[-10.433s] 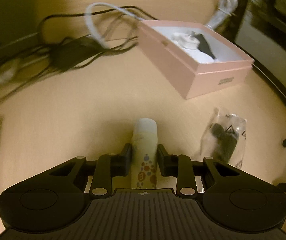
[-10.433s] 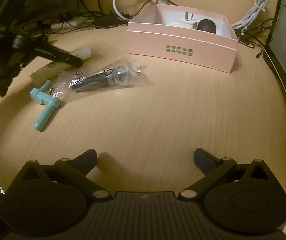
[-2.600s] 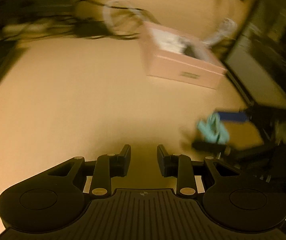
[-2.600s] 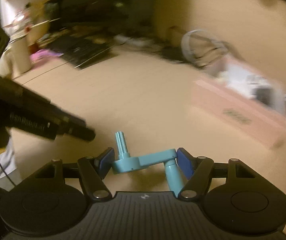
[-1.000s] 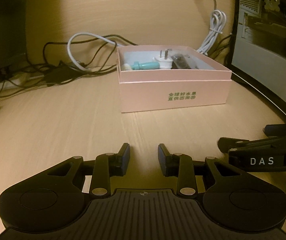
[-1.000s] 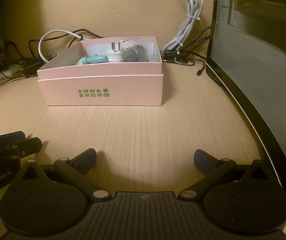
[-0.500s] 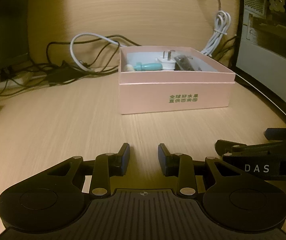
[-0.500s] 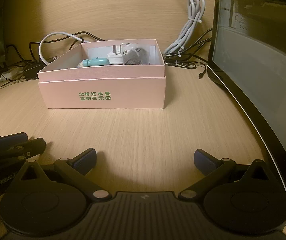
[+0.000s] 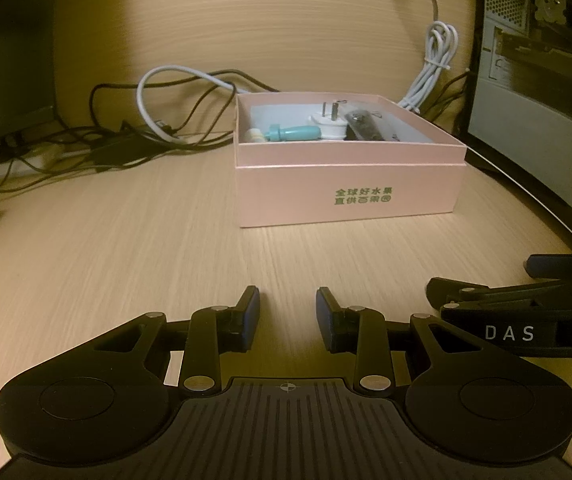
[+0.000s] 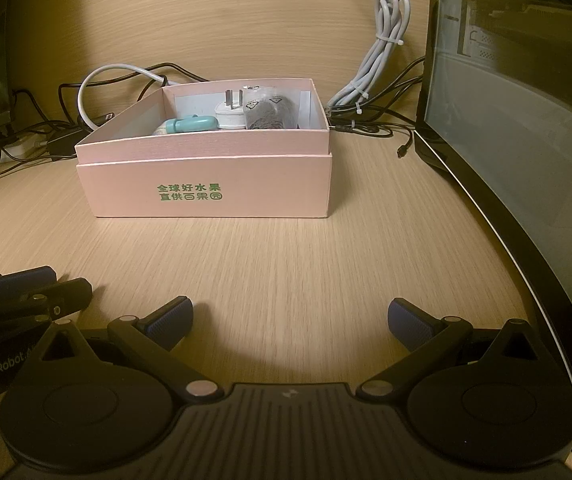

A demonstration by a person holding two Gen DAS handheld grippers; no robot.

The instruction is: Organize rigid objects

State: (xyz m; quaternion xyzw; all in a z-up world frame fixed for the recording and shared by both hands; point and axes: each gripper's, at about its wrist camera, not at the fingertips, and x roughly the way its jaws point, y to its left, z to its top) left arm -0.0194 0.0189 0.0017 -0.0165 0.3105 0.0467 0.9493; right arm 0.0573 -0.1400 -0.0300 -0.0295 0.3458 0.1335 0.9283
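— Listing contents: pink box (image 10: pixel 206 184), centre frame on the wooden desk (image 10: pixel 305 272)?
— Holds a teal crank (image 10: pixel 192 124), white plug (image 10: pixel 230 118), bagged dark item (image 10: pixel 272 114) and a cream tube end (image 9: pixel 254 135) (mostly hidden).
— Grippers?
— Left gripper (image 9: pixel 287 316): jaws narrow, empty. Right gripper (image 10: pixel 289 320): jaws wide, empty. Both sit low in frame, well apart from the box.
— Surroundings?
— Cables (image 10: pixel 381 48) behind; monitor (image 10: pixel 517 128) at right.

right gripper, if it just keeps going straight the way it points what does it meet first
Probably the front wall of the pink cardboard box. The open right gripper points across bare wooden desk toward the box; nothing lies between, though depth is uncertain.
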